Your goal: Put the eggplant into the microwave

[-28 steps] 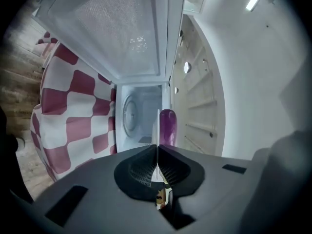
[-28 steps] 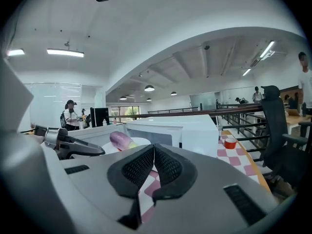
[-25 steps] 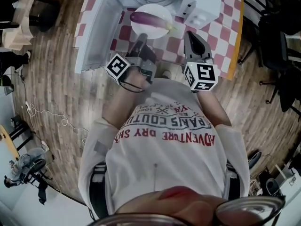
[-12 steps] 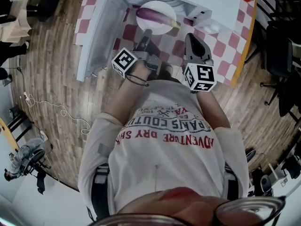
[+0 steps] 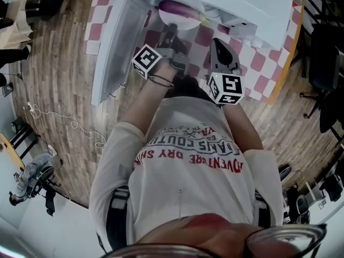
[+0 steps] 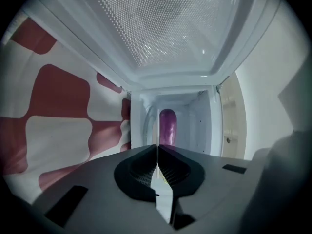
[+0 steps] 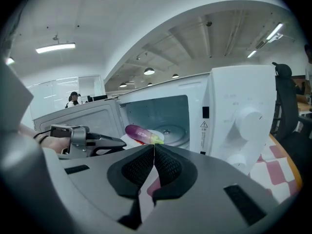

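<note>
A purple eggplant lies on a white plate at the mouth of the open white microwave. My left gripper is shut on the plate's near rim. In the left gripper view the rim shows edge-on between the pads, with the eggplant beyond and the cavity behind it. My right gripper is shut and holds nothing, a little right of the plate. In the right gripper view the eggplant and the left gripper sit before the cavity, past the right gripper.
The microwave door swings open to the left. The microwave stands on a table with a red-and-white checked cloth. Black chairs stand at the right on the wooden floor. A cable lies on the floor at left.
Both grippers have moved forward toward the microwave. The plate with the eggplant has gone with the left gripper, from in front of the opening to its mouth.
</note>
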A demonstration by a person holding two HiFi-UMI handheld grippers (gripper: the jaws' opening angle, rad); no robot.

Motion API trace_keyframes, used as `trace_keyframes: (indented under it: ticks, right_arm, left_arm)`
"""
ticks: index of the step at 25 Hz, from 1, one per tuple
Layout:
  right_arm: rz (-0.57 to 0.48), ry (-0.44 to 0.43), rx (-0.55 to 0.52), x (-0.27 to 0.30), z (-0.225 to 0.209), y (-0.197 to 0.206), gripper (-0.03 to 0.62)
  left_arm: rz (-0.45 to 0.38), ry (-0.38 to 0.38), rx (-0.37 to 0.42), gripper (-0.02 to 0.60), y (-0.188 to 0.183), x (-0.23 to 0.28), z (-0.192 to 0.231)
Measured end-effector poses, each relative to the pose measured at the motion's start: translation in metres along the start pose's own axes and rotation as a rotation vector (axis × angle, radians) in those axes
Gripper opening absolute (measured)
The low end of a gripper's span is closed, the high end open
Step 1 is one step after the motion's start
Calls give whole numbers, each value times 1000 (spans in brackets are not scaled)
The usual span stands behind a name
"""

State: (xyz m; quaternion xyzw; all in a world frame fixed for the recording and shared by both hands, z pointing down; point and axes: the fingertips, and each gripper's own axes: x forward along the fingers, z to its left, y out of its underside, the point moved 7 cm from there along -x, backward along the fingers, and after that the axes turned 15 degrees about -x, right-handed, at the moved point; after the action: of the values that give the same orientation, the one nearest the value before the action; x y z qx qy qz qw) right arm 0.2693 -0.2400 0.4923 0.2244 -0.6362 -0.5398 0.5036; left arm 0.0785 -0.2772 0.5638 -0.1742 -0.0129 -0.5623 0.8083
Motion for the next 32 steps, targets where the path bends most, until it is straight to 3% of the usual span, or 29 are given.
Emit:
trace_keyframes:
  ticks: [8,19,32]
  right_arm:
    - [51,-40,24,23,12,8,26]
    - [52,-26,-7,35,10,8,26]
    - [54,-2,-3,37,-4,9,26]
  left_arm:
    - [-16,-29,17,29,-15,22,12]
    - [9,-24,46,29,-17,58,14]
    - [-17,-119,56,31,-5,83,14]
